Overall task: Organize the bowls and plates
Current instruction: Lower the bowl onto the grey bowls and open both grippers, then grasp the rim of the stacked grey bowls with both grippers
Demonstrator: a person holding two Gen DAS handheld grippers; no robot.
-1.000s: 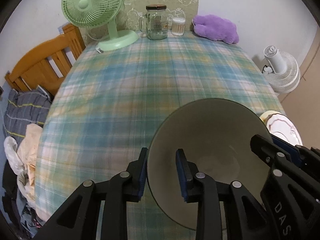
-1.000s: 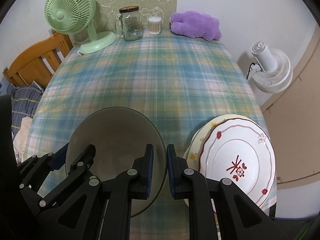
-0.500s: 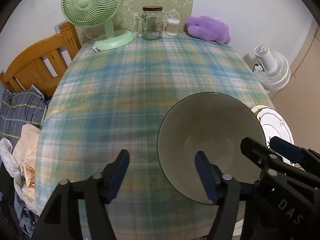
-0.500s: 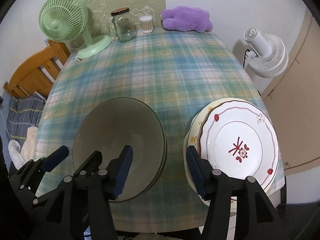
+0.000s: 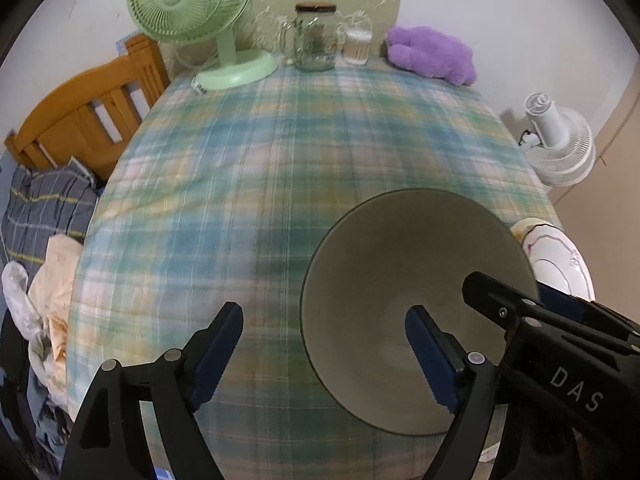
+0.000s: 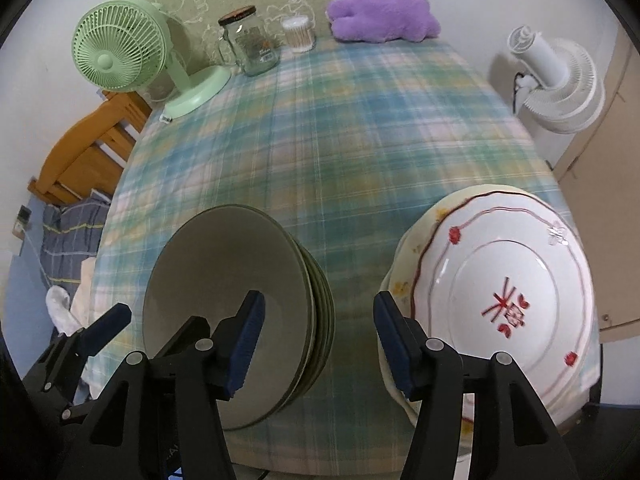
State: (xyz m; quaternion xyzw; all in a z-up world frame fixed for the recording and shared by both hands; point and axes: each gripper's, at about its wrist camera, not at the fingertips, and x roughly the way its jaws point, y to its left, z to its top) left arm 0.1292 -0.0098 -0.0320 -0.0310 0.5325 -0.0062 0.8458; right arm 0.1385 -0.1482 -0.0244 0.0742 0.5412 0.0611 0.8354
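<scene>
Both grippers have let go since a second ago: then the left gripper (image 5: pixel 324 344) was clamped on the near-left rim of the grey-green ceramic bowls (image 6: pixel 224 300) and the right gripper (image 6: pixel 318 340) was nearly closed at their right edge. Now the left one's jaws have just been opening, with the bowl rim standing between its blue-padded fingers (image 5: pixel 428 356) but no pad pressing on it — one finger hangs over the plaid cloth, the other inside the top bowl. The right gripper's fingers (image 6: pixel 246 344) are likewise released; its left pad is over the bowl stack's right rim and its right pad is just beside the edge of the plates, gripping neither.

That bowl stack — several nested, their rims showing in the right wrist view — sits on the near part of the desk (image 6: pixel 360 152), which is covered in a green, blue and pink plaid tablecloth. Just to its right, near the desk's right edge, lies a stack of white scalloped plates with red line and flower decoration (image 6: pixel 500 300), apart from the bowls.

At the far end stand a pale green desk fan (image 5: pixel 192 12), a lidded glass mason jar with a handle (image 5: pixel 314 38), a small clear tub of cotton swabs (image 5: pixel 357 46) and a purple plush toy (image 5: pixel 432 54).
</scene>
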